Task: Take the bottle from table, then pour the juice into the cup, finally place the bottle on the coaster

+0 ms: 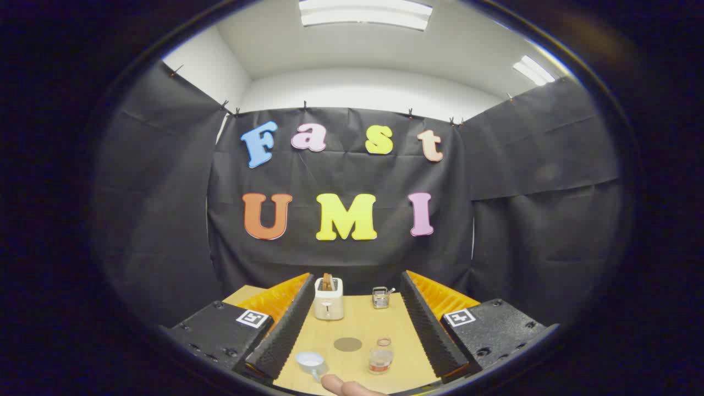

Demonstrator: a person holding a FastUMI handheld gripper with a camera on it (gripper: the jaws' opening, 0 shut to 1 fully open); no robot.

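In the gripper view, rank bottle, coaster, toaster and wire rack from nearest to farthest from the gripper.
1. Bottle: between the open jaws of the gripper, toward the right one.
2. Coaster: just beyond, centre.
3. Toaster and wire rack: table's far edge, too close to call.

- A pale toaster (328,300) stands at the far end of the wooden table (357,324), with brown slices standing up out of its slots.
- A small wire basket (380,297) sits beside it, well apart (contents too small to make out).
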